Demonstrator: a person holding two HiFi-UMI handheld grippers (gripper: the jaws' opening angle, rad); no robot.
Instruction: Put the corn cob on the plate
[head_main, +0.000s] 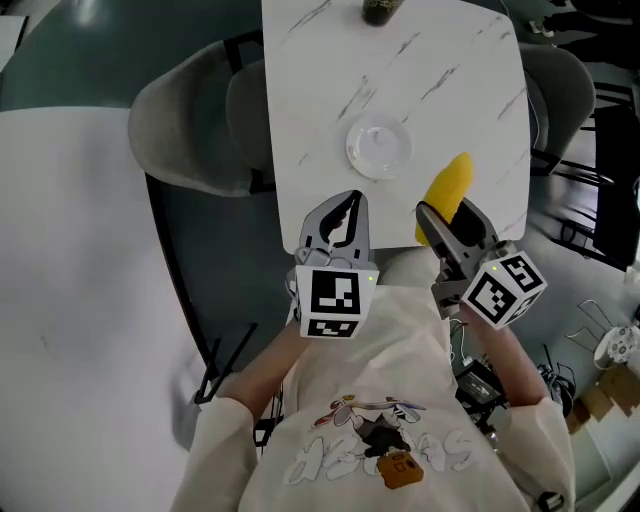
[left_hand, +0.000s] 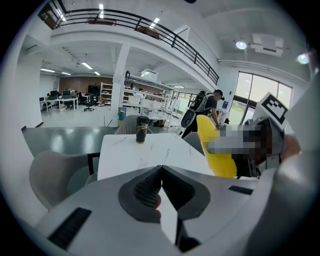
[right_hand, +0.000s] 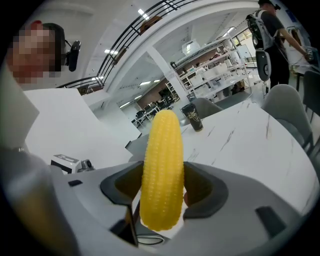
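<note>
A yellow corn cob (head_main: 449, 188) hangs over the near right part of the white marble table (head_main: 320, 70), with my right gripper (head_main: 441, 214) shut on its lower end. In the right gripper view the corn cob (right_hand: 162, 170) stands upright between the jaws of my right gripper (right_hand: 160, 192). A small clear plate (head_main: 378, 147) lies on the table just left of the cob and beyond it. My left gripper (head_main: 346, 203) is at the table's near edge, shut with nothing in it. In its own view the left gripper (left_hand: 160, 187) has its pads together, and the corn cob (left_hand: 216, 150) shows to the right.
A dark cup (head_main: 380, 10) stands at the table's far edge, also the dark cup (left_hand: 142, 129) in the left gripper view. Grey chairs (head_main: 190, 130) stand at the table's left and right (head_main: 560, 90). A large white surface (head_main: 70, 280) lies to my left.
</note>
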